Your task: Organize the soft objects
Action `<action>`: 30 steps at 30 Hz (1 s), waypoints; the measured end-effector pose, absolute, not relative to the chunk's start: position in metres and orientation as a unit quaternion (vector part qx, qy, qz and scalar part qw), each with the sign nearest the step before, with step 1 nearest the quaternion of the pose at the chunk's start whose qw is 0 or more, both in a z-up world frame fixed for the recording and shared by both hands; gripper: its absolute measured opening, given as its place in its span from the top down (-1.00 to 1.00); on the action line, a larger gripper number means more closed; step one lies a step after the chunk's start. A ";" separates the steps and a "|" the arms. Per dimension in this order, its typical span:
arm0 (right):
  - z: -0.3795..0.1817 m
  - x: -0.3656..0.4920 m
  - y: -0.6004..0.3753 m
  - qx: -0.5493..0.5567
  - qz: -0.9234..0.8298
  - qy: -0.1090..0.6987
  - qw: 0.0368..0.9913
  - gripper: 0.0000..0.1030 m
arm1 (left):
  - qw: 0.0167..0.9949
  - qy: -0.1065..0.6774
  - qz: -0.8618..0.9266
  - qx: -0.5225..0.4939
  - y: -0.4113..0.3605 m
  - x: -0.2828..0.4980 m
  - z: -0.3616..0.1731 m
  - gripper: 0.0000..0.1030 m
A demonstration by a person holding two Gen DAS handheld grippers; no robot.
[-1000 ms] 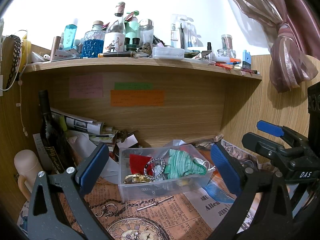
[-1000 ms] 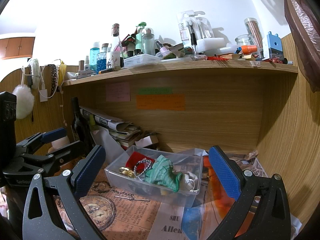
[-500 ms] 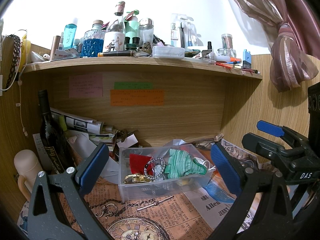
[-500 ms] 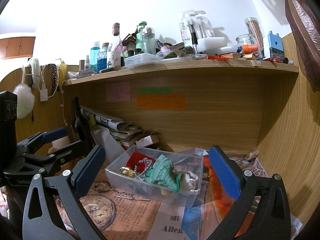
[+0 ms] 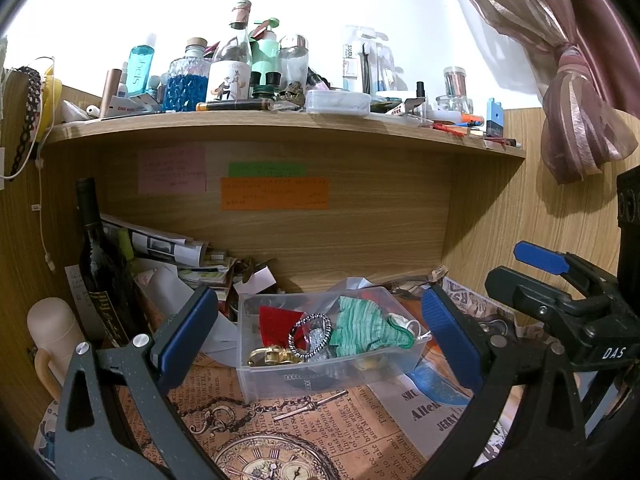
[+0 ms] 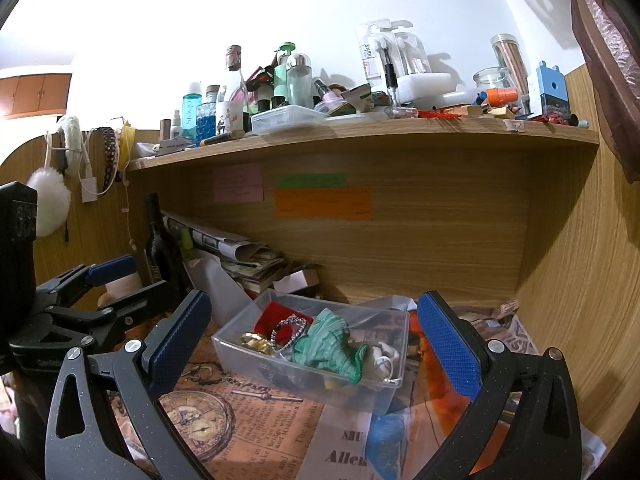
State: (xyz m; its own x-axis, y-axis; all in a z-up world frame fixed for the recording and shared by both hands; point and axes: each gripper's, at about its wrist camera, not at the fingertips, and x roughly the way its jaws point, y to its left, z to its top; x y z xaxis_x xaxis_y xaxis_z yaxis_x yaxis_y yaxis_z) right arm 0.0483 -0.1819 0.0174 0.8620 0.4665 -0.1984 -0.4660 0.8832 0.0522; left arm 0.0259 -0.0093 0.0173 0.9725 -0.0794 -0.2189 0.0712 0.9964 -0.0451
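Note:
A clear plastic box (image 5: 256,380) (image 6: 236,354) sits on the newspaper-covered desk under the shelf. In it lie a green striped cloth (image 5: 366,330) (image 6: 326,340), a red cloth (image 5: 276,322) (image 6: 274,316), a beaded bracelet (image 5: 310,336) (image 6: 286,332), a gold trinket (image 5: 268,356) and a white item (image 6: 386,362). My left gripper (image 5: 318,338) is open and empty, in front of the box. My right gripper (image 6: 314,338) is open and empty, also in front of it. Each gripper shows at the edge of the other's view.
A dark wine bottle (image 5: 98,276) and a stack of papers (image 5: 168,246) stand at the left under the shelf. A beige mug (image 5: 54,338) is far left. The shelf top (image 5: 280,118) is crowded with bottles. A curtain (image 5: 576,120) hangs at the right.

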 end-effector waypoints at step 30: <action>0.011 0.051 -0.179 0.001 0.244 0.110 0.964 -1.00 | 0.992 0.121 -0.040 -0.023 -0.013 0.028 0.012 -1.00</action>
